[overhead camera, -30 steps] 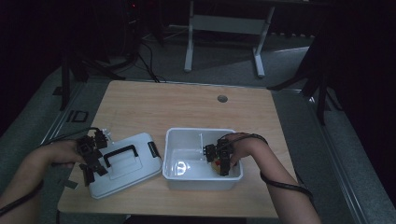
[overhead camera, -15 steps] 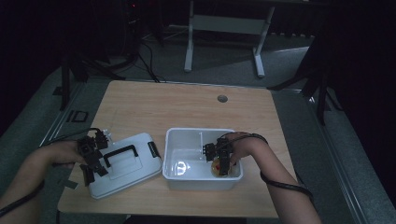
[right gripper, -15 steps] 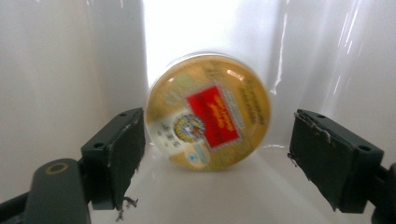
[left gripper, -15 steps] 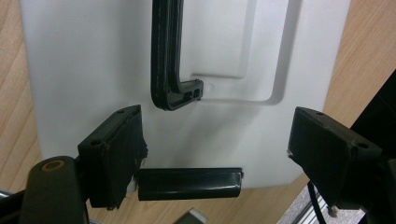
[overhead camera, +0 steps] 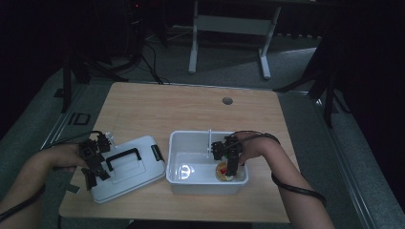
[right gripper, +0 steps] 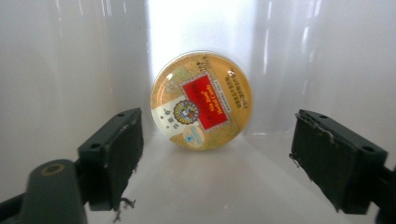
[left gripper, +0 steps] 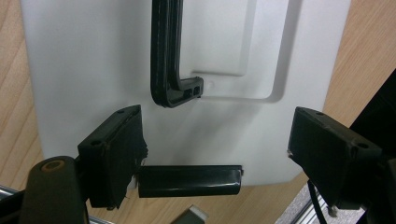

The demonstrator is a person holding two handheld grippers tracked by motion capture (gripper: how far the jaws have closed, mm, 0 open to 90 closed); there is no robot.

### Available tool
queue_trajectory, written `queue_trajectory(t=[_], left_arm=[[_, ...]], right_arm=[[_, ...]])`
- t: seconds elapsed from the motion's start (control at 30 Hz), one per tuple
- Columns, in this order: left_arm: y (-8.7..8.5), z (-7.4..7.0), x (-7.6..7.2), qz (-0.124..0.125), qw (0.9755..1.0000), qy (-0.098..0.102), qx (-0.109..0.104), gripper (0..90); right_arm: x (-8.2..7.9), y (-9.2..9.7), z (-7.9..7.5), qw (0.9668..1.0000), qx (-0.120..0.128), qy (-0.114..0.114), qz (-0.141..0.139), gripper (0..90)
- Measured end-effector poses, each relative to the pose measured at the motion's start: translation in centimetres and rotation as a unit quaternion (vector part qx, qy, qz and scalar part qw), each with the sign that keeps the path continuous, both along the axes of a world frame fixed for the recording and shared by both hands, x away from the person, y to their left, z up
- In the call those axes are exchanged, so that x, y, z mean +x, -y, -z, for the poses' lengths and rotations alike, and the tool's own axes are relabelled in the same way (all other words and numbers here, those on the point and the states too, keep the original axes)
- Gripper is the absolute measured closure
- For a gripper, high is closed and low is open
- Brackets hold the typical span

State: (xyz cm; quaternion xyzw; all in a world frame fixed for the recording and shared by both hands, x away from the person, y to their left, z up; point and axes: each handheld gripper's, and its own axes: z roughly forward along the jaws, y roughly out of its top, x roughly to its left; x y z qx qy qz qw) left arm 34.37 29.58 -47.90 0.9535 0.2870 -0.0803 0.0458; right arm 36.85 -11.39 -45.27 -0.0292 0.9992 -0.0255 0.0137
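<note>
Resting over the near left corner of the wooden table [overhead camera: 157, 107], the left gripper [overhead camera: 93, 172] hovered above a white lid [overhead camera: 128, 168] that lay flat on the tabletop just left of the tub. Its jaws stood wide apart with nothing pressed between them; in the left gripper view the lid [left gripper: 93, 70] spread beneath them, with its black handle [left gripper: 164, 56] lying flat in a recess and a black clip [left gripper: 189, 181] at the lid's near edge between the two pads. The left hand [overhead camera: 57, 156] held that gripper from the left edge of the table.

Just right of the lid sat a white plastic tub [overhead camera: 188, 145], open at the top. The right gripper [overhead camera: 228, 172] reached down into its right end, held by the right hand [overhead camera: 253, 149]. A round yellow tin [overhead camera: 223, 171] with a red label lay on the tub's floor in the near right corner. In the right gripper view the tin [right gripper: 201, 100] leaned against the tub's wall ahead of the jaws, which stood wide apart and did not touch it.
</note>
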Motion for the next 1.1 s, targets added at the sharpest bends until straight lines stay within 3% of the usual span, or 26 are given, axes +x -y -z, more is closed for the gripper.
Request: queue_trajectory(t=[0.33, 0.67, 1.1], left_arm=[[0.0, -0.4, 0.0, 0.001, 1.0, 0.003, 0.0, 17.8], [0.1, -0.5, 0.0, -0.001, 1.0, 0.004, 0.004, 17.8], [0.5, -0.6, 0.1, 0.008, 0.9999, 0.008, 0.004, 17.8]], right_arm=[[-0.4, 1.2, -3.5, 0.999, 0.043, 0.014, -0.003, 13.3], [-0.7, 4.0, -6.7, 0.9967, 0.069, 0.038, 0.022, 13.8], [-0.8, 8.6, -6.1, 0.9958, 0.069, 0.034, 0.048, 14.6]])
